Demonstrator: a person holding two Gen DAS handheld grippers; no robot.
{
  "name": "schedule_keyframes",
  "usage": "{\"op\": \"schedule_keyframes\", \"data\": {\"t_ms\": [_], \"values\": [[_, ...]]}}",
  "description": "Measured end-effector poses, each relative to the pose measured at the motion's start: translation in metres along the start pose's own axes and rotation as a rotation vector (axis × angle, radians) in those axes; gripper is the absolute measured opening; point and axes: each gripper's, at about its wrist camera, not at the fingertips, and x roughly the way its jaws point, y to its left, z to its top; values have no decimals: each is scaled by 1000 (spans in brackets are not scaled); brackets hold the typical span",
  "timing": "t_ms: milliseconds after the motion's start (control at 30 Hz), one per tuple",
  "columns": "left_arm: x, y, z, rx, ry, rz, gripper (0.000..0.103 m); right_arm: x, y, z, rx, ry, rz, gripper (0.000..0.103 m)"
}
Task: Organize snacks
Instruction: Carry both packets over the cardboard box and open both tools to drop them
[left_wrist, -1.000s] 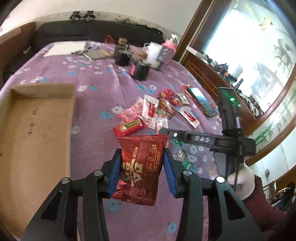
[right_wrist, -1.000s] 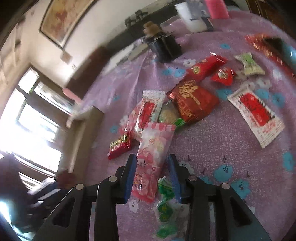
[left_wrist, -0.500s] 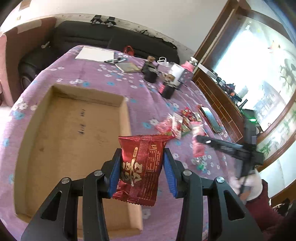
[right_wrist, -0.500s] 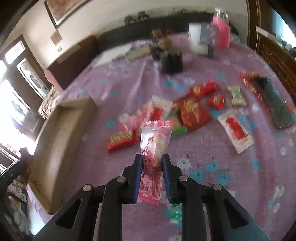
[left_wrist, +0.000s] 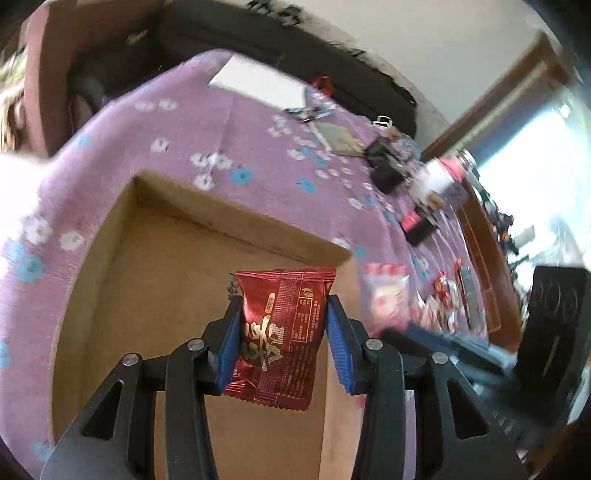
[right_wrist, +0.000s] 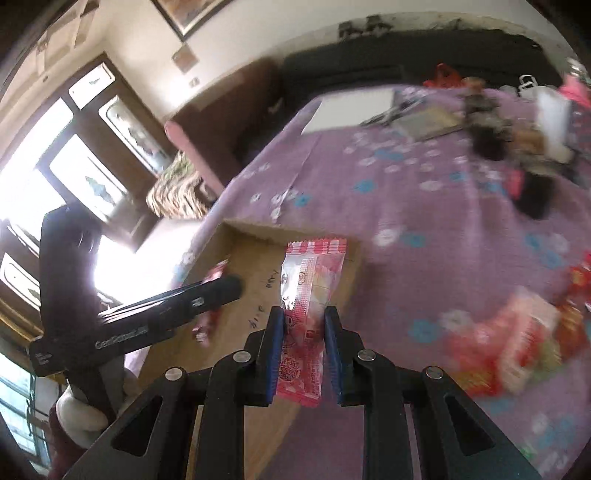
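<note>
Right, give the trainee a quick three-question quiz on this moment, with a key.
1. True or false: the left gripper is shut on a dark red snack packet.
2. What does the right gripper hold? A) a green candy B) a pink-and-white packet C) nothing
3. Fill in: both packets are held over the open ______.

Key
1. True. The jaws pinch the packet by its sides.
2. B. The pink-and-white packet stands upright between the jaws.
3. Cardboard box. No loose snack shows on the part of its floor that can be seen, and more snacks still lie on the purple tablecloth.
</note>
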Motion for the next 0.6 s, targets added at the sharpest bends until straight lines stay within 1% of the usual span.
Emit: {"op": "schedule_keyframes", "data": {"t_ms": [67,133,233,300,367,400,467,600], "values": [[9,7,3,-29,5,7,41,19,7,4,-9,20,-13,22],[15,11,5,-45,7,10,41,30,10,1,-16,33,-34,22],[20,16,6,-57,3,33,42,44,9,0,-21,50,-50,22],[21,18,7,-59,4,41,46,49,7,0,-11,50,-59,25],[21,19,7,-62,5,39,52,47,6,0,-11,35,-59,26],[18,19,7,-63,0,42,53,45,6,0,-11,25,-61,28],[12,18,6,-66,-16,46,53,38,6,2,-13,4,-58,31],[-14,9,0,-73,-64,42,53,2,-4,5,15,-65,-37,32]]}}
